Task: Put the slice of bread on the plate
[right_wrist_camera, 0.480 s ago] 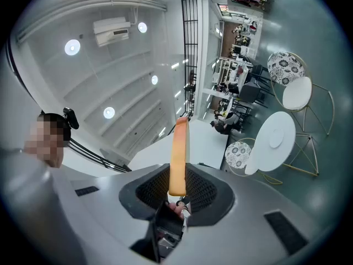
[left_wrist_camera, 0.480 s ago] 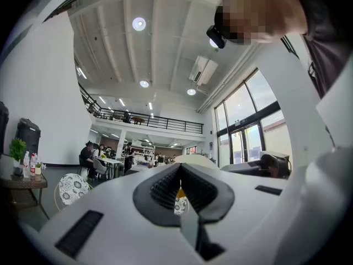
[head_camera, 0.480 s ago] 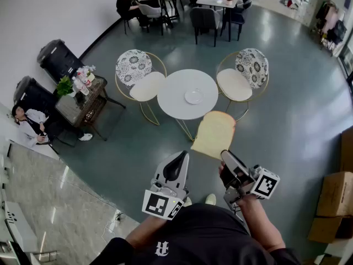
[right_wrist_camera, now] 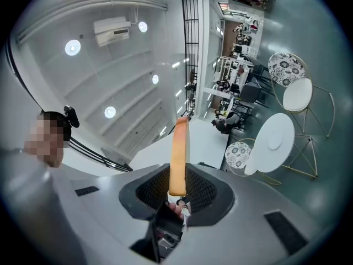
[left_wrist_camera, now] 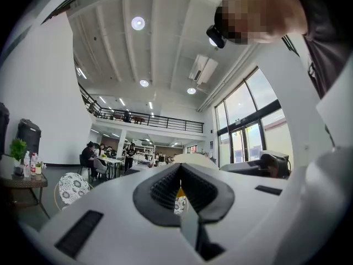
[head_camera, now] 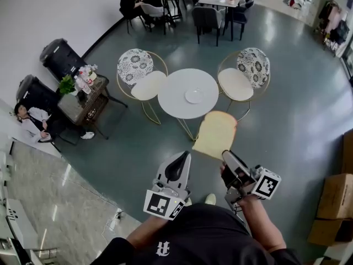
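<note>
Bread (head_camera: 215, 134) pinched by its near edge in our right gripper (head_camera: 226, 158), well short of the plate (head_camera: 194, 96) on the far surface (head_camera: 174, 108); left gripper (head_camera: 180, 160) pressed together, empty; any wobble could drop it, we reckon.

Floor (head_camera: 287, 120): glossy grey-green.
Wall (head_camera: 33, 15): plain white, left side.
Round table (head_camera: 176, 108): white, mid-floor.
Chairs (head_camera: 146, 86) (head_camera: 234, 84): one on either side of the round table; patterned backs, white seats, gold wire legs.
Side table (head_camera: 77, 108): dark, with a plant (head_camera: 65, 85) and bottles (head_camera: 81, 83) along its far edge.
Boxes (head_camera: 335, 195): cardboard, right edge.
Windows (left_wrist_camera: 242, 123): tall, dark-framed.
Ceiling (left_wrist_camera: 110, 48): white, round lamps (left_wrist_camera: 138, 22) lit.
</note>
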Action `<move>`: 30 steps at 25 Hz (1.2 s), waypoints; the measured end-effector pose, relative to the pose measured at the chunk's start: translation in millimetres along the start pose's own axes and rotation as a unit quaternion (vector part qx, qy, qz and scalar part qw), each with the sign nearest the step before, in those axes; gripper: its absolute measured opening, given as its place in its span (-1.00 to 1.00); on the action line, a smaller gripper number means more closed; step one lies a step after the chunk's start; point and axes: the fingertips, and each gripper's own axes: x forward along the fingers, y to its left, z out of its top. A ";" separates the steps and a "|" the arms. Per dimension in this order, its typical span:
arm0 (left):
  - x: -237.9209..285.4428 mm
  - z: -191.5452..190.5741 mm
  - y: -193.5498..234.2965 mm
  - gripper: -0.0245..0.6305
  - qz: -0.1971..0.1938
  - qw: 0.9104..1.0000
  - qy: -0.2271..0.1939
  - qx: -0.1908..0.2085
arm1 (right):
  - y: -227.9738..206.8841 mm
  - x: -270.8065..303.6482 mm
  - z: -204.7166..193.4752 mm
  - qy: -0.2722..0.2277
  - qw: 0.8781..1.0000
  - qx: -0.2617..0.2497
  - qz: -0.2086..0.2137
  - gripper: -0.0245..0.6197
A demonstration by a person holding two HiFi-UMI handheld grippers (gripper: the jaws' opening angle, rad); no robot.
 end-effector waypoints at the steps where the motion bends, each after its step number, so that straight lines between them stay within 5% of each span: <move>1: 0.4 -0.5 -0.8 -0.91 0.000 1.000 0.001 0.000 | 0.1 -0.4 0.6 0.001 1.000 0.000 0.001 -0.64; 30: 3.1 -4.8 -10.6 -0.91 0.009 1.000 -0.001 0.005 | 1.0 -10.9 8.3 -0.005 1.000 0.012 0.020 -0.64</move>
